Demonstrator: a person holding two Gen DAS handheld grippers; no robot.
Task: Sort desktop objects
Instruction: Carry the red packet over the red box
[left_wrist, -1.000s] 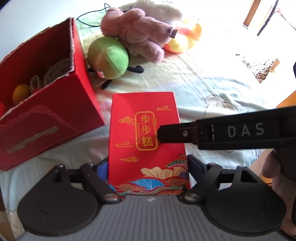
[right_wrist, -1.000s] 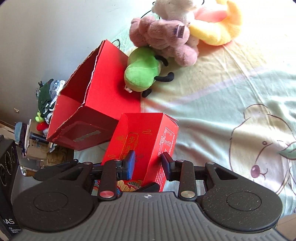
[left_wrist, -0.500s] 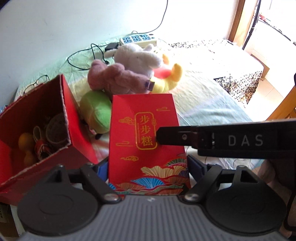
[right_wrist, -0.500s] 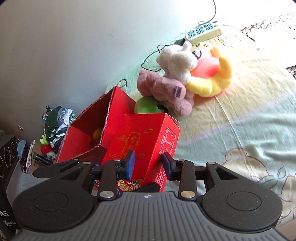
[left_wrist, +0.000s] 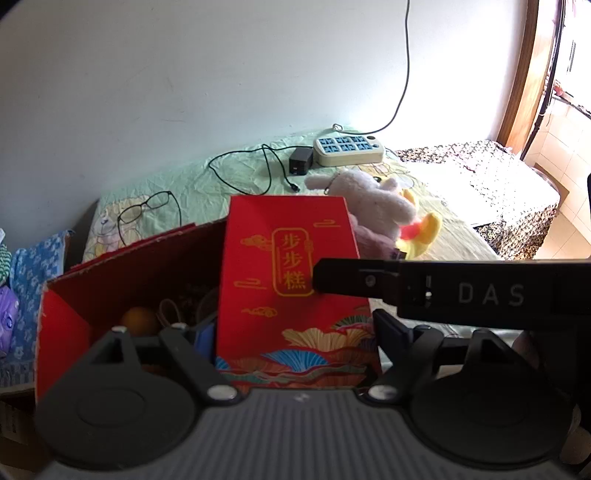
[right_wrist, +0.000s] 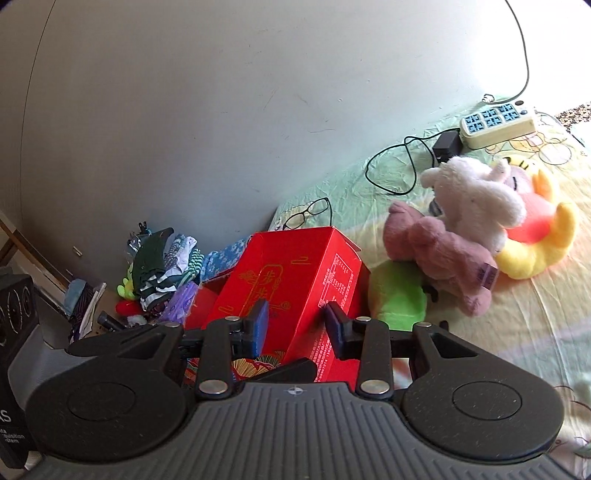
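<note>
The large red box (left_wrist: 110, 295) shows its open interior, holding an orange ball (left_wrist: 140, 320), only in the left wrist view. The red carton (left_wrist: 291, 295) stands upright between both grippers, just right of that box: the left gripper (left_wrist: 295, 339) clamps its base, the right gripper (right_wrist: 295, 325) grips one vertical corner edge. Only the right wrist view shows the green plush (right_wrist: 399, 295).

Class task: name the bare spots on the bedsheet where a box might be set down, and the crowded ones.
Bare sheet lies right of the plush toys, and between the glasses and black cable. Crowded: the open red box, green plush and toy pile.
</note>
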